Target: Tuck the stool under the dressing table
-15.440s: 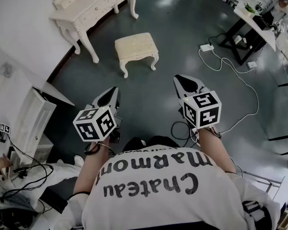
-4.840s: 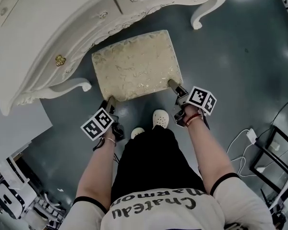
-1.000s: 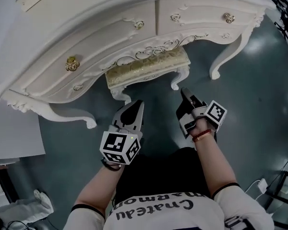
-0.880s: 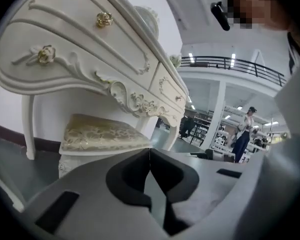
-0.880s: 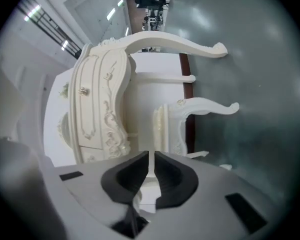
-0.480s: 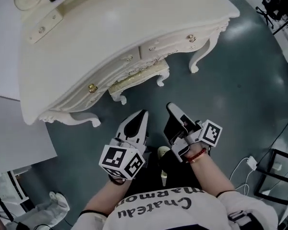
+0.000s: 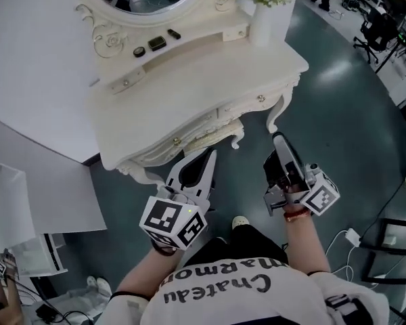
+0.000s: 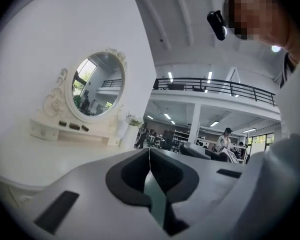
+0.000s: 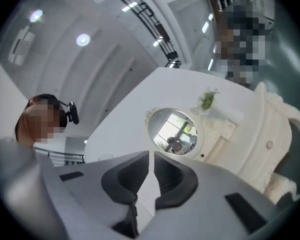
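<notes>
Now my left gripper and right gripper have come up from the floor, jaws together and holding nothing, while the stool sits under the table, only its front edge showing, so I judge the task done.
</notes>
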Motion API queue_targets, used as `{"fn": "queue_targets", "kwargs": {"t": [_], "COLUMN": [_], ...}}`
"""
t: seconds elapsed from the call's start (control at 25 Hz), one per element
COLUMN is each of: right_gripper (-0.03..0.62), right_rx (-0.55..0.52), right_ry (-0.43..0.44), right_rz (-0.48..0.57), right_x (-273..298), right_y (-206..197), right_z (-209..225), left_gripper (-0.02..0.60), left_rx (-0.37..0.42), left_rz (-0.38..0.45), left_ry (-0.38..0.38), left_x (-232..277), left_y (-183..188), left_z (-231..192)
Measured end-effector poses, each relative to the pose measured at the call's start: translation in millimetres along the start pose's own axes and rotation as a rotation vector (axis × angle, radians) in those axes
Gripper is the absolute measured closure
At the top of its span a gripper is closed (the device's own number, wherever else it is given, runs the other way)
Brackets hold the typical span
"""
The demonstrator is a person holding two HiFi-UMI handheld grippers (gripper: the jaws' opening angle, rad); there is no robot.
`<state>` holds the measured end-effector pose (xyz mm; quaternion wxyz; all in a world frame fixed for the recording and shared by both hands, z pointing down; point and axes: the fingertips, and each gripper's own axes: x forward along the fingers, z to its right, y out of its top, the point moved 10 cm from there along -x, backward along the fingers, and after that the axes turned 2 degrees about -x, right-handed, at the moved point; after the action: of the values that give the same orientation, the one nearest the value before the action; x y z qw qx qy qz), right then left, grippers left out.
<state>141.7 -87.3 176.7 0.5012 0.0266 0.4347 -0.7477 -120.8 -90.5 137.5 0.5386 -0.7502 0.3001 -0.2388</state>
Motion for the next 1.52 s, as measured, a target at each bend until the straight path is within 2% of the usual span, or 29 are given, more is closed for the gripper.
{"fn": "queue_targets", "kwargs": {"t": [0.16,0.28,0.4,0.44,0.48,0.52,0.56,0.68,0.76,0.8,0.88,0.96,1.04,1.2,1.28,1.4,1.52], "right_gripper": [0.548,0.548,0.548,0.548,0.548,0.548,0.548,0.546,0.546,0.546,0.546,0.547,0.548,0.548,0.548,0.548,0.548], "right_rx": [-0.321,-0.712,-1.212,-1.359,-1.451,-1.472,-1.428,-1.173,-1.044,-1.003,-0.976,-1.007,-1.036,-1.061,-1.007,-0.866,-0.816], "right_ry": [0.072,0.088,-0.008,-0.057,-0.098,-0.118,-0.109,0.026,0.071,0.074,0.057,0.018,-0.026,-0.054,-0.043,-0.036,-0.054], "right_rz": [-0.046,-0.142,-0.375,-0.428,-0.440,-0.412,-0.352,-0.159,-0.134,-0.149,-0.243,-0.367,-0.440,-0.498,-0.519,-0.538,-0.554], "right_x": [23.4,39.2,44.3,43.6,41.1,37.3,33.6,33.0,42.6,49.1,60.3,63.8,61.7,56.7,54.0,49.5,46.8], "right_y": [40.2,74.5,127.2,147.8,168.7,188.1,204.0,216.6,200.1,189.3,167.6,151.5,145.2,144.7,142.3,139.2,139.9], "right_z": [-68.0,-121.3,-168.3,-181.1,-192.9,-204.3,-214.9,-226.9,-213.8,-203.8,-182.3,-161.3,-141.9,-111.0,-96.1,-74.4,-59.9], "left_gripper": [0.557,0.557,0.557,0.557,0.557,0.557,0.557,0.557,0.557,0.557,0.557,0.557,0.557,0.557,0.557,0.557,0.557], "left_rx": [0.039,0.048,0.058,0.068,0.083,0.100,0.117,0.150,0.150,0.145,0.137,0.134,0.136,0.135,0.138,0.136,0.109], "left_rz": [0.046,0.101,0.166,0.181,0.190,0.193,0.191,0.201,0.226,0.241,0.259,0.258,0.250,0.228,0.209,0.165,0.133], "left_ry": [-0.026,-0.011,-0.022,-0.027,-0.030,-0.030,-0.026,0.010,0.035,0.045,0.065,0.090,0.112,0.154,0.187,0.251,0.317], "left_x": [-28.4,-43.0,-51.7,-53.3,-54.3,-54.5,-53.5,-42.1,-30.7,-23.9,-8.5,6.4,19.5,37.3,43.0,51.0,53.9], "left_y": [44.0,70.2,94.6,100.7,105.2,108.2,110.3,114.3,115.1,115.7,115.3,109.9,103.2,92.4,85.5,71.7,60.6], "left_z": [19.2,27.6,38.6,43.3,48.7,54.5,60.5,77.5,87.6,92.0,100.4,108.9,116.8,125.4,124.2,119.9,117.8]}}
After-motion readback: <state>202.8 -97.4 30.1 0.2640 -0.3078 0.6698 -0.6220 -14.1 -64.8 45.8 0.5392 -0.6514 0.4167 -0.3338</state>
